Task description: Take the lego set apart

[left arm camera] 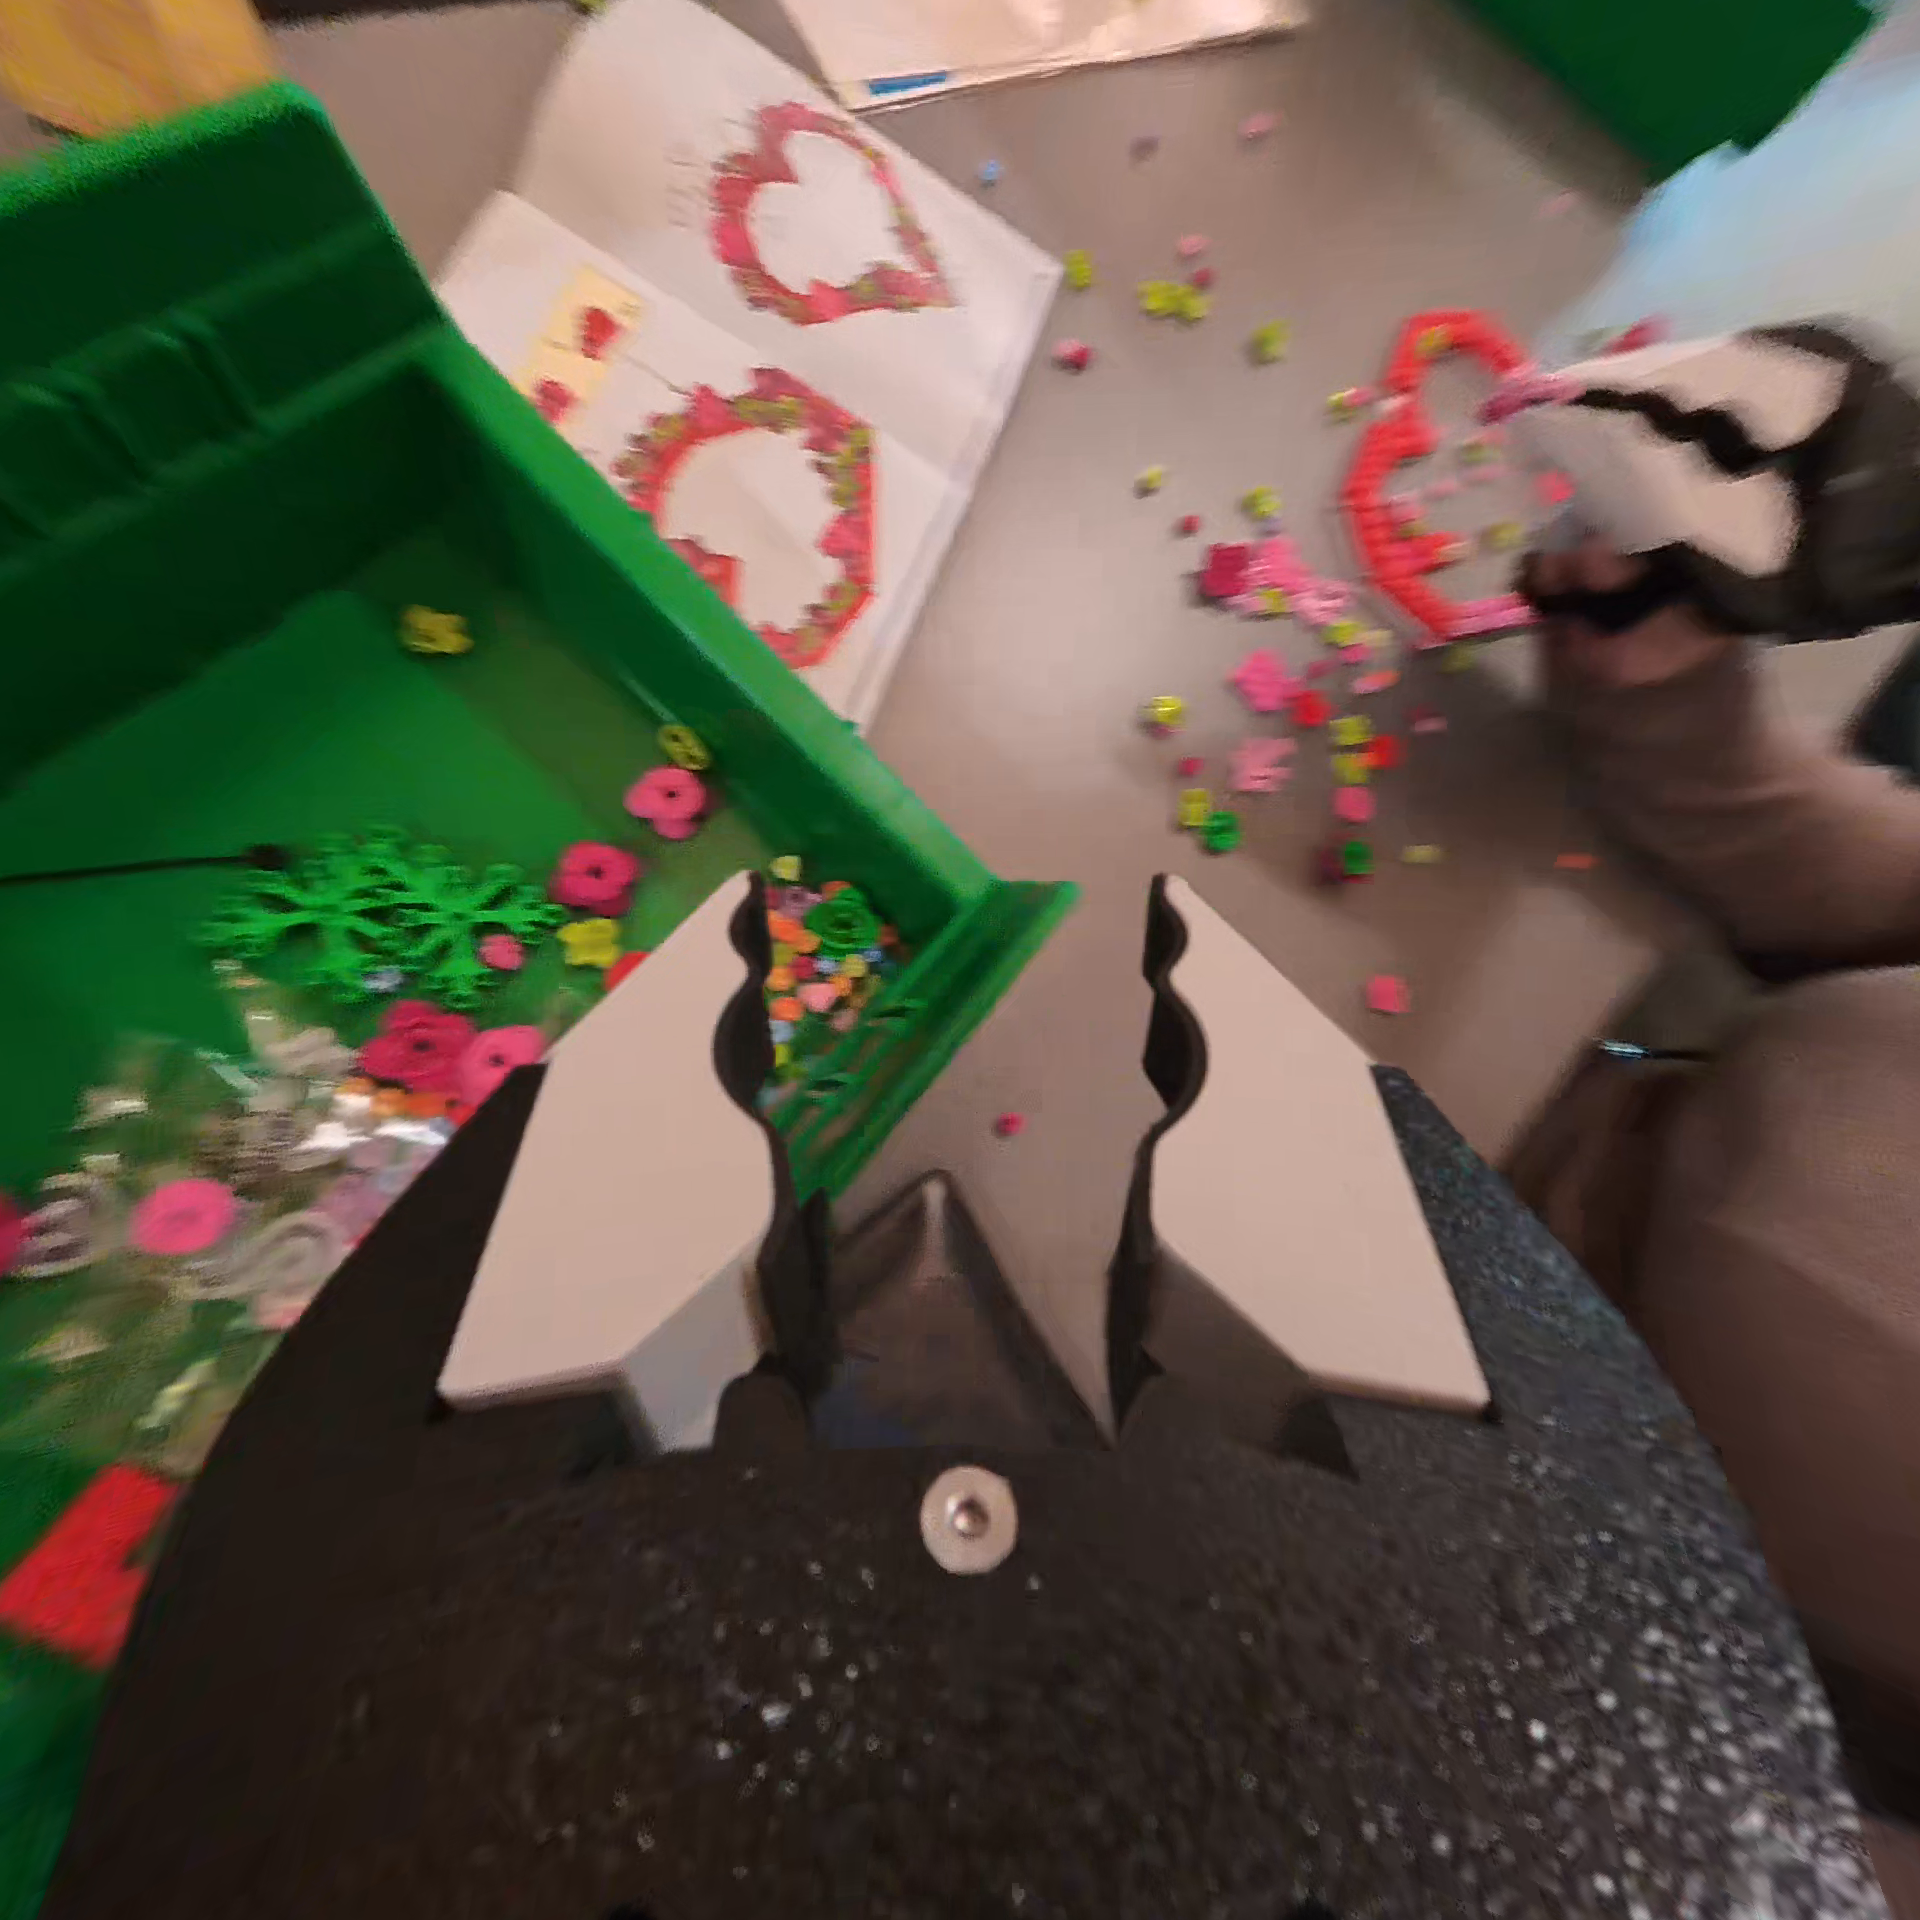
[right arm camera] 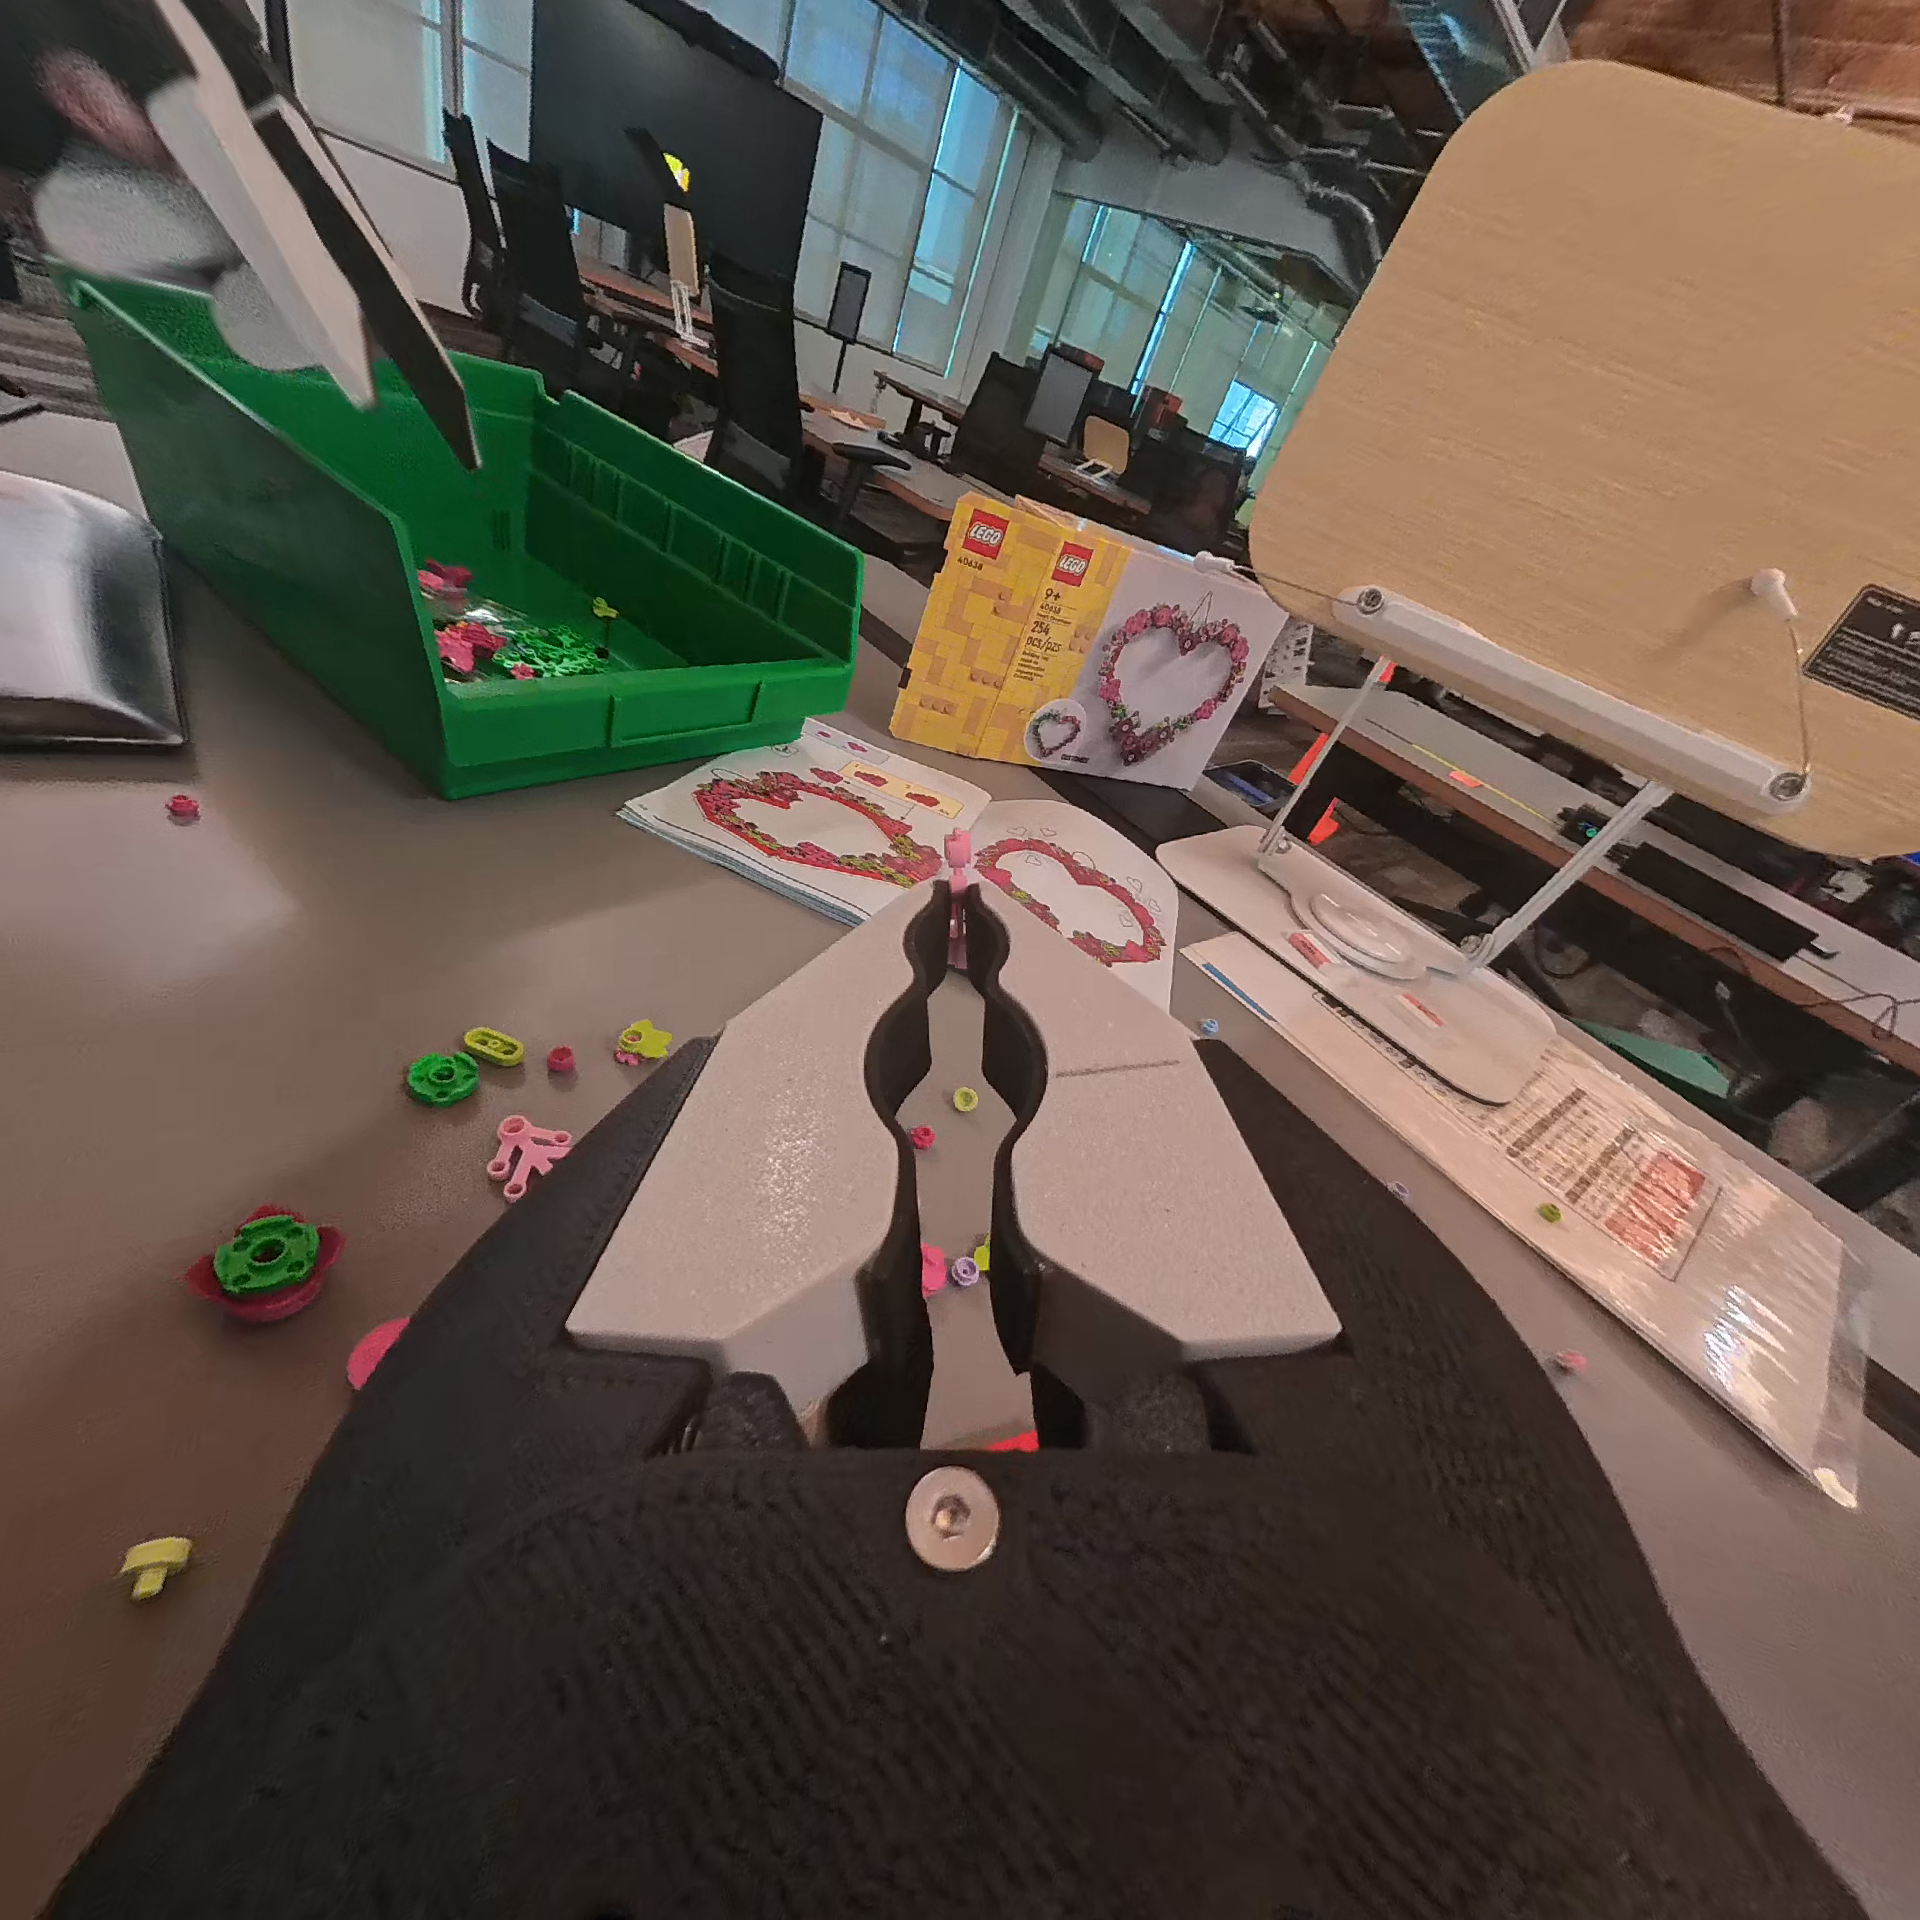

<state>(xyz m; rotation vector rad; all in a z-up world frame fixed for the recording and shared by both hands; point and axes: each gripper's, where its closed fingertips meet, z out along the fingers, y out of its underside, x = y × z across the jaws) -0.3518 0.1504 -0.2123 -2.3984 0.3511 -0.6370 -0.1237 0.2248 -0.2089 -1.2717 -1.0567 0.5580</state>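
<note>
Left gripper [left arm camera: 951, 1039] is hovering over the near corner of the green bin [left arm camera: 436, 436], jaws apart and empty, likely having dropped pieces among the loose flowers there. To its right, the red heart frame [left arm camera: 1403, 499] is lying on the table amid scattered studs. Right gripper [right arm camera: 958, 914] is pinching 1 pale pink piece [right arm camera: 956, 862] at its tips, lifted clear for binning.
</note>
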